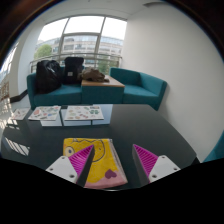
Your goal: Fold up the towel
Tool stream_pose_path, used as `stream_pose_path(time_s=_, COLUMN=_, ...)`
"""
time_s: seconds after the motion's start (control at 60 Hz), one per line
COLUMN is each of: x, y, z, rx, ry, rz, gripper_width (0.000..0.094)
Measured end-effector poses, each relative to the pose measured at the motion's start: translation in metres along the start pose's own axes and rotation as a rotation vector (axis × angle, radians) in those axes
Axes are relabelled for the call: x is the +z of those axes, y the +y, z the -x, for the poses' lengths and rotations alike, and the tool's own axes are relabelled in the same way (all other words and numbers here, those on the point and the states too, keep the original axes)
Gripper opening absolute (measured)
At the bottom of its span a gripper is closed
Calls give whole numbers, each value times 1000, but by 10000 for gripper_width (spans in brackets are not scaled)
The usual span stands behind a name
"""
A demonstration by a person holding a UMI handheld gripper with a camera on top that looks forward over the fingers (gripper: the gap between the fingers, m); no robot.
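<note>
A yellow towel [100,166] with a pink border and a small purple mark lies flat on the dark table [150,128], as a small rectangle. My gripper [113,152] is open just above it. The left finger's magenta pad [80,160] overlaps the towel's left edge. The right finger's pad [146,158] stands to the right of the towel, with a gap of bare table between them. The towel's near edge is hidden below the fingers.
Flat printed sheets or mats [45,113] [83,114] lie at the table's far side. Beyond the table stand a teal sofa [140,88] with dark bags [58,70] on it, a wooden coffee table [102,85] and large windows.
</note>
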State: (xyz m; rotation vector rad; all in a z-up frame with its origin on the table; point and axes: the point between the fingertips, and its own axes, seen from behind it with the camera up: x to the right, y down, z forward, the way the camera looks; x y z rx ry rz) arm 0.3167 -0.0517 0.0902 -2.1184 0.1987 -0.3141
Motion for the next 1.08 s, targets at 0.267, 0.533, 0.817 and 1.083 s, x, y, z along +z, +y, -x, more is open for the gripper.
stream_pose_path(time_s=0.267, x=-122, y=4, z=121, rx=22, ry=-198, rz=-55, gripper_width=843)
stream_pose_path(time_s=0.533, x=-227, y=56, z=229, rx=9, ry=-346, rz=-46, gripper_width=844)
stream_pose_path(time_s=0.817, x=-288, y=33, z=257, rx=-36, ry=-394, rz=-129, gripper_width=843)
stream_pose_path(time_s=1.083, x=-304, y=17, z=260, rx=-34, ry=-399, rz=-172, gripper_width=844)
